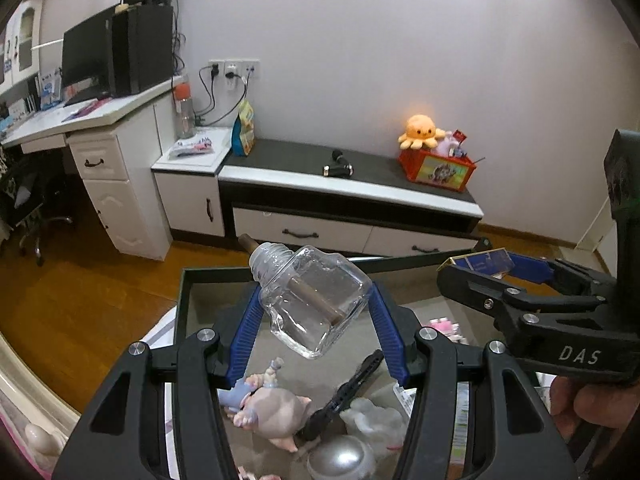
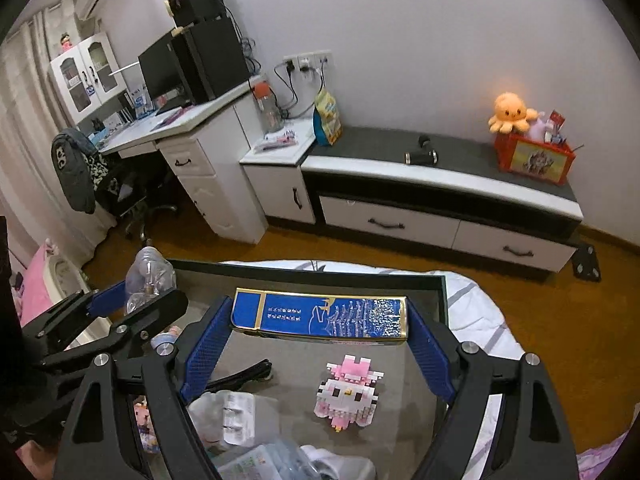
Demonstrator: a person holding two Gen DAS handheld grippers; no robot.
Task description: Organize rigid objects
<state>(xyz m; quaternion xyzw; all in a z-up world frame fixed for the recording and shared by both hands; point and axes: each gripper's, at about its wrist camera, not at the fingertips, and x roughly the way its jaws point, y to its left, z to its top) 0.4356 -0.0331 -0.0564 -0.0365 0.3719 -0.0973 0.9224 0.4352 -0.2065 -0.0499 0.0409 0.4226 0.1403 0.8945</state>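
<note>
Glass bottle (image 1: 314,300) hangs pinched between the blue pads of the left hand-held gripper (image 1: 316,312), tilted with its threaded neck up and to the left, above the dark-rimmed tray (image 1: 182,300). Blue box (image 2: 320,317) is clamped lengthwise by the right hand-held gripper (image 2: 320,336), jaws set wide on its two ends, level over the same tray.

Step in hand, as judged: both items are lifted and in transit; neither is placed yet. The next move calls for choosing a free spot for each and lowering without striking the contents beneath: pink block figure (image 2: 348,394), pig figurine (image 1: 266,408), black cable (image 1: 344,396).

Pose: both hand-held grippers point forward and downward, side by side, the right one just beside the left. A hand (image 1: 588,408) shows on the right grip.
</note>
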